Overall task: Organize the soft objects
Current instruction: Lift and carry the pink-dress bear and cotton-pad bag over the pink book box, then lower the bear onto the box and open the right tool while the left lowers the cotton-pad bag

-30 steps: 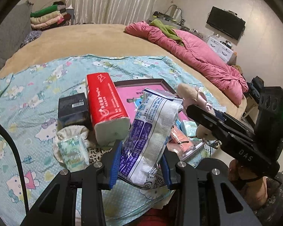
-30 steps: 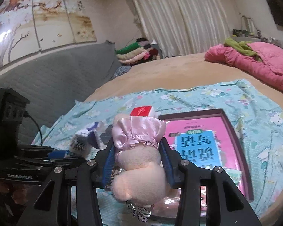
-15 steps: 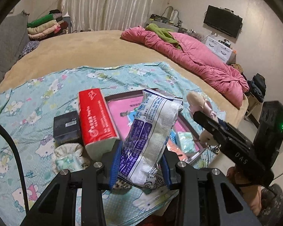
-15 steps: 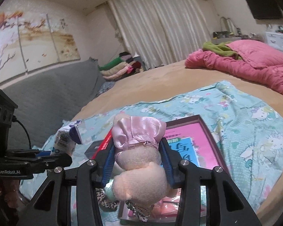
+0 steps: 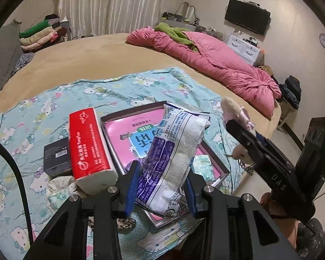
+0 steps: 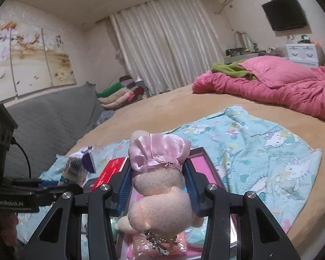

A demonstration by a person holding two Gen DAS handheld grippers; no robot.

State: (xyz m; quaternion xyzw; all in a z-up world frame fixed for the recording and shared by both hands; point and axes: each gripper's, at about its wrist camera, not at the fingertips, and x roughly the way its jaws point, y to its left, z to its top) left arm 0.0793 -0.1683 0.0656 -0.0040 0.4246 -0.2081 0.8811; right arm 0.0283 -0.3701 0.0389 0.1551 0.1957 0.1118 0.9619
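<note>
Since a second ago we have drawn both hands back from the bed, so more of the pink book in its dark tray (image 5: pixel 222 169) shows, and the right camera now looks more level into the room. Our left gripper (image 5: pixel 160 188) has its blue fingers (image 5: pixel 131 189) partly closed on a crinkly white-and-purple plastic packet (image 5: pixel 173 151), held above the tray's near edge. Our right gripper (image 6: pixel 157 186) pinches a fuzzy peach plush doll (image 6: pixel 160 186) in a shiny pink satin dress, also above the tray. A glossy red, brick-shaped tissue pack (image 5: pixel 88 147) lies on the thin cartoon-print blanket (image 5: pixel 54 104) beside a small black box (image 5: pixel 56 158).
</note>
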